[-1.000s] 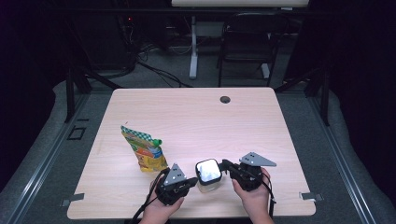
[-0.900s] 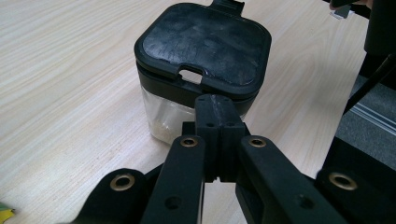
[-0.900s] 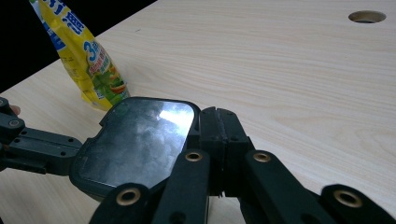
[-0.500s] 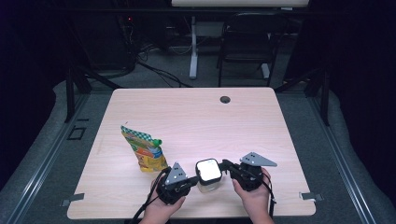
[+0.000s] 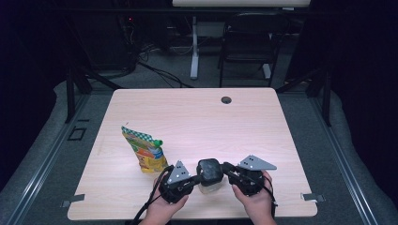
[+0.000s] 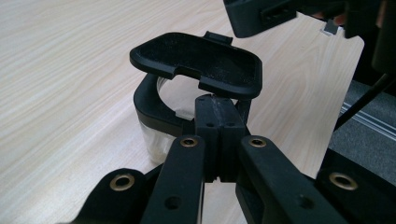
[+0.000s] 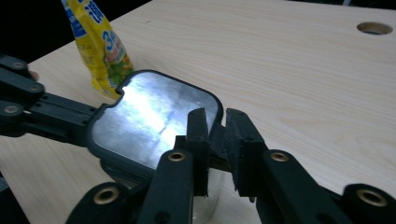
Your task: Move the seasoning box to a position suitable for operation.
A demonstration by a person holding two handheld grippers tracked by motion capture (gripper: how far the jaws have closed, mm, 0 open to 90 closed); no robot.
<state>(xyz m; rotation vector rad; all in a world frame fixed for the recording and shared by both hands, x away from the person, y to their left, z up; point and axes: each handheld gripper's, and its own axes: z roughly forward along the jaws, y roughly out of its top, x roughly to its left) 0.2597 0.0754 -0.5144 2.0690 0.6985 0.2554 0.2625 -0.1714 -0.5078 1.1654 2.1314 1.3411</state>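
Just right of the snack pouch (image 5: 143,152), I've got the lidded container (image 5: 209,176) pinned: left gripper (image 6: 219,123) clamped tight on its rim, right gripper (image 7: 215,133) just easing apart off the lid tab (image 7: 215,140). Lid (image 6: 196,63) is half-up; next I swing it fully open.

The only print that can be read is on the yellow snack bag (image 7: 100,46) standing on the tabletop (image 7: 289,70). In the right gripper view, a blue band near the top of the bag carries white characters, cut off by the picture's edge and not legible. Below the band a large blue "3" stands on the yellow, with smaller blue characters beside it, too blurred to make out. In the high view the same bag (image 5: 144,151) shows coloured printing, too small to read there.
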